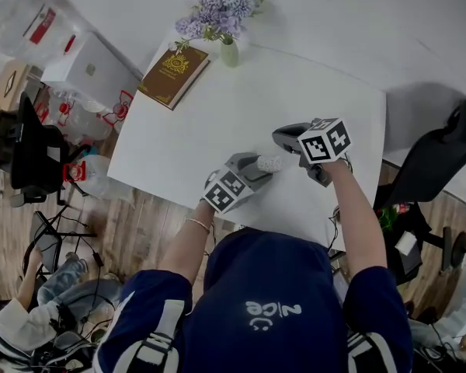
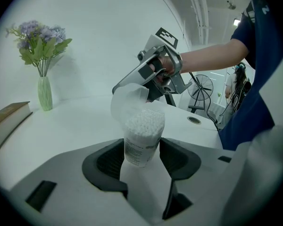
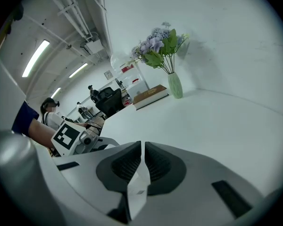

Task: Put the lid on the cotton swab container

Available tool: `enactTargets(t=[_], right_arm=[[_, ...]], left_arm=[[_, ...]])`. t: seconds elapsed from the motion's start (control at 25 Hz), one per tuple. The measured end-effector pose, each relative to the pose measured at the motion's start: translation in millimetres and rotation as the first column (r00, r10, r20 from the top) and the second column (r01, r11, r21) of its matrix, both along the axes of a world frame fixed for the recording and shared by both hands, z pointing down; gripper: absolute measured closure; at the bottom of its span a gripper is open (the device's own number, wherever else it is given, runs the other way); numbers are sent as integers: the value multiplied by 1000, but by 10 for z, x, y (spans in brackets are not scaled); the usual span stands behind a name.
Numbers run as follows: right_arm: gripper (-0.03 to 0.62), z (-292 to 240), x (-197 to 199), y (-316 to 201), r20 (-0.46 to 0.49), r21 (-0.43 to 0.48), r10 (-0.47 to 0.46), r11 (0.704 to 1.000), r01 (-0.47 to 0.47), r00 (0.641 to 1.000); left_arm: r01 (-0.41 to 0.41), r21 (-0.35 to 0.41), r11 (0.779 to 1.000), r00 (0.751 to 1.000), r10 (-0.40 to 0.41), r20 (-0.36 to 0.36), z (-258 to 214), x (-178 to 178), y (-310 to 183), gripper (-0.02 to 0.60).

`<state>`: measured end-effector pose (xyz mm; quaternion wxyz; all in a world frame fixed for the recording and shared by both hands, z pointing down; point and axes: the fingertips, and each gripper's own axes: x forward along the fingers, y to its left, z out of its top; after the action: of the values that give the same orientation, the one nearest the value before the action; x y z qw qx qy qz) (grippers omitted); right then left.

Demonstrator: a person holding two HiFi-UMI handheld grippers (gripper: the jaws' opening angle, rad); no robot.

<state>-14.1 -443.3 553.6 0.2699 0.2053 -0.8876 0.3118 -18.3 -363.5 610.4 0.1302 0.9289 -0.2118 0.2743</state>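
Left claw point(image 2: 142, 150) is clamped on the cotton swab container point(image 2: 144, 128), upright toward the tabletop's point(image 1: 217, 107) six o'clock side. Right claw point(image 3: 143, 147) is pinched together on the clear lid point(image 2: 126, 101), tilted just at eleven o'clock of the container's mouth.

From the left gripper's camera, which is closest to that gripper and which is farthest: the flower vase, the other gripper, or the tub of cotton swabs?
1. The cotton swab container: gripped between the jaws of the left gripper.
2. The right gripper: just behind and above the container, in the centre.
3. The flower vase: far left, at the table's back edge.
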Motion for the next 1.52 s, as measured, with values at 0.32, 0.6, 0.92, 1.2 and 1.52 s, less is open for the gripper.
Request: enactTargets(t=[0.32, 0.6, 0.92, 1.2, 1.52], right_arm=[[537, -105, -33, 243, 20, 55, -34, 998, 33, 999], [537, -146, -42, 424, 56, 91, -6, 996, 1, 998], [537, -138, -73, 655, 95, 149, 58, 986, -71, 994], [537, -107, -84, 776, 46, 242, 107, 963, -115, 993], [537, -95, -102, 812, -47, 382, 155, 915, -125, 987]], left_arm=[[2, 3, 1000, 1000, -2, 3, 3, 10, 5, 325], [3, 1, 1000, 1000, -3, 4, 6, 13, 14, 327], [2, 4, 1000, 1000, -2, 10, 14, 15, 7, 327], [4, 1, 1000, 1000, -4, 12, 17, 9, 16, 327], [4, 0, 1000, 1000, -4, 11, 10, 12, 25, 327]])
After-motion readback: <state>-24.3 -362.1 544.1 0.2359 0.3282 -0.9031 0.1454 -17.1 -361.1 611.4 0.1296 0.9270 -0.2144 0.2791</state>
